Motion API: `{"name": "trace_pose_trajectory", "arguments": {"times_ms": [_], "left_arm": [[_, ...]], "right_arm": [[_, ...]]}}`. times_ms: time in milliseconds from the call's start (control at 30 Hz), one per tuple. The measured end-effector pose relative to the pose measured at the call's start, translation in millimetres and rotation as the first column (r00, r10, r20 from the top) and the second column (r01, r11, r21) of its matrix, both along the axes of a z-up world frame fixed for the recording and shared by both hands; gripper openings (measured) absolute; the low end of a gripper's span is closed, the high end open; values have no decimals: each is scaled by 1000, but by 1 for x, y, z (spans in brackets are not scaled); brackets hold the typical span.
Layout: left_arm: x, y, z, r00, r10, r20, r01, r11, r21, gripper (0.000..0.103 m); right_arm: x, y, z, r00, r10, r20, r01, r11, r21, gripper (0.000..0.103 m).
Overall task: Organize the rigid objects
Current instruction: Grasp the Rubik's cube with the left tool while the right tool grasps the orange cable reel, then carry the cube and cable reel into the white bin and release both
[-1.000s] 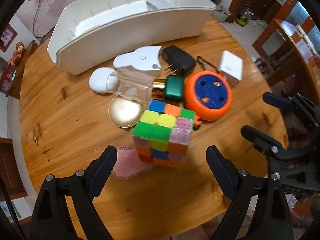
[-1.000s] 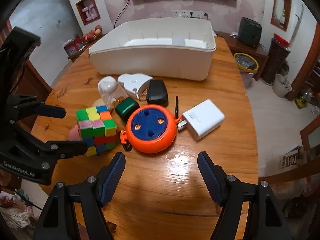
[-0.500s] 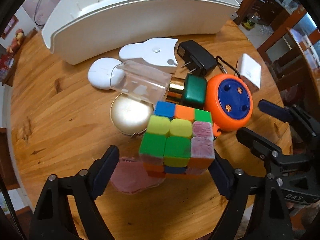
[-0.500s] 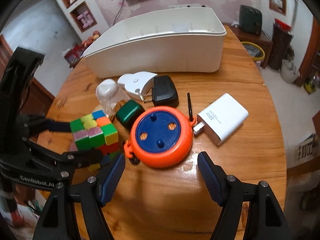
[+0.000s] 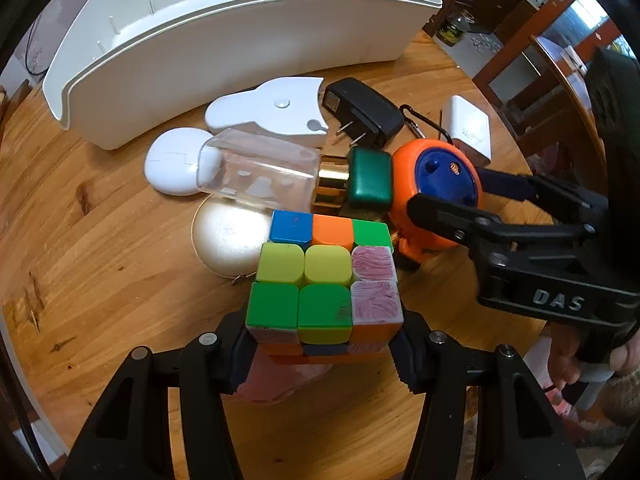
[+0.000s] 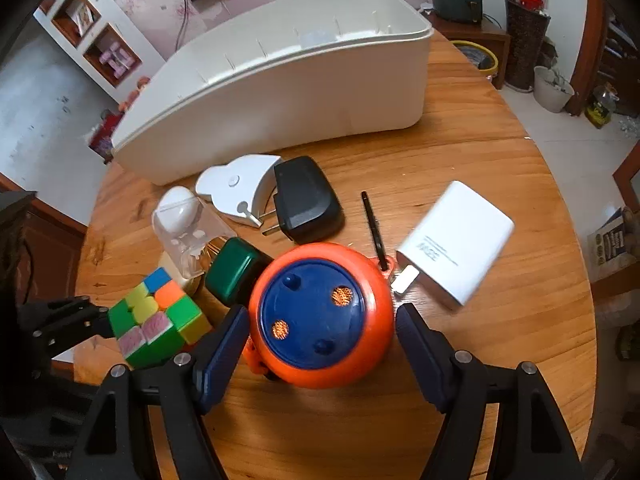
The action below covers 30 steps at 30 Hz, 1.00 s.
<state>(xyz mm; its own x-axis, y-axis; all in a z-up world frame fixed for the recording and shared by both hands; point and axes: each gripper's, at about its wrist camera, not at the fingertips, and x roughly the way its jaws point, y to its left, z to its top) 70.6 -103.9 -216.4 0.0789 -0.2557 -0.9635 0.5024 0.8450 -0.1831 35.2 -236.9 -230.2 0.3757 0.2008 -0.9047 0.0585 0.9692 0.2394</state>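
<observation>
A multicoloured puzzle cube (image 5: pixel 324 284) (image 6: pixel 158 320) stands on the round wooden table (image 5: pixel 100 260), partly over a pink flat piece (image 5: pixel 276 380). My left gripper (image 5: pixel 322 344) points down at it; its jaws are closing, and both pads lie against the cube's lower sides. An orange disc with a blue top (image 6: pixel 320 316) (image 5: pixel 436 184) lies just right of the cube. My right gripper (image 6: pixel 320 336) (image 5: pixel 460 196) straddles it, jaws opening a little, with a thin gap at each pad.
A large white bin (image 5: pixel 240 40) (image 6: pixel 288 80) fills the table's far side. In front of it lie a white charger (image 6: pixel 456 240), a black adapter (image 6: pixel 308 204), a clear bottle (image 5: pixel 260 172) with green cap (image 6: pixel 236 272), a white gadget (image 5: pixel 272 112) and a gold compact (image 5: pixel 228 240).
The left gripper came down over the cube and its jaws narrowed onto it. The right gripper advanced and sank until the orange disc lay between its fingers.
</observation>
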Motion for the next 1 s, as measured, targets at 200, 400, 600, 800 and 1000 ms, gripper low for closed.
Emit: {"name": "trace_pose_trajectory", "arguments": {"times_ms": [200,400,600,800,1000], "left_arm": [[3,17,2,1000,-16,0,16,1000,3,60],[5,26,2,1000,-10,-11,10,1000,-3,60],[6,32,10,1000,3,-23,-4,999,-42,60],[6,41,37,1000,10,0,-10,996,-88,60],[10,53,85,998,47,43,-41,990,-137,60]], "right_arm": [[11,24,-4,998,-6,-57,-2,991,-133,81],[23,42,-16,992,-22,-121,-6,974,-226,82],[24,49,-16,987,-47,-152,9,971,-240,81],[9,43,-7,981,-43,-187,22,993,-114,81],[-4,37,25,989,-43,-145,36,998,-48,81]]}}
